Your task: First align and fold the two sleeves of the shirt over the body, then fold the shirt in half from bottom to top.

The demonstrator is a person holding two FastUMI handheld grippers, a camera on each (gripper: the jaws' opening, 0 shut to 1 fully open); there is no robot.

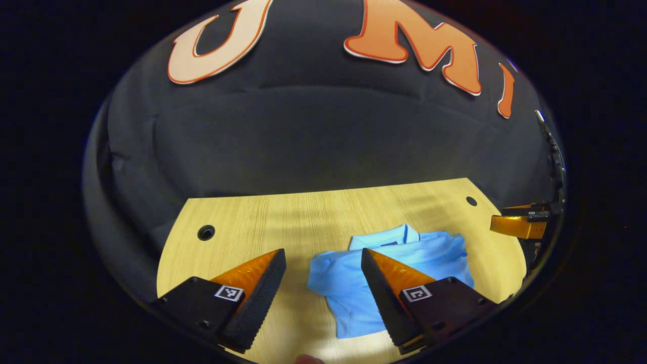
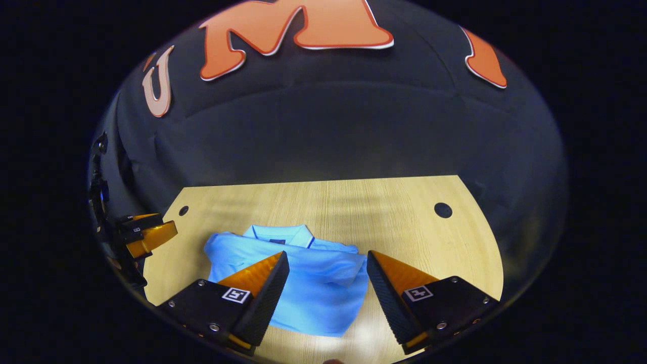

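One light blue shirt (image 1: 354,283) lies on one wooden table (image 1: 303,217). The table has two round holes (image 1: 205,232), one toward each far corner. Two grippers are present: the left gripper (image 1: 323,263) and the right gripper (image 2: 328,265), each apparently with two fingers spread apart.

This is looking like a recording booth set up for staged household tasks, not a lived-in home. Black cloth (image 1: 313,136) is hanging as the wall right behind the table's far edge. The table (image 2: 384,202) is showing a pale wood-grain top with round cable holes near its far corners, office-desk style, and bright light is pooling at its near edge.
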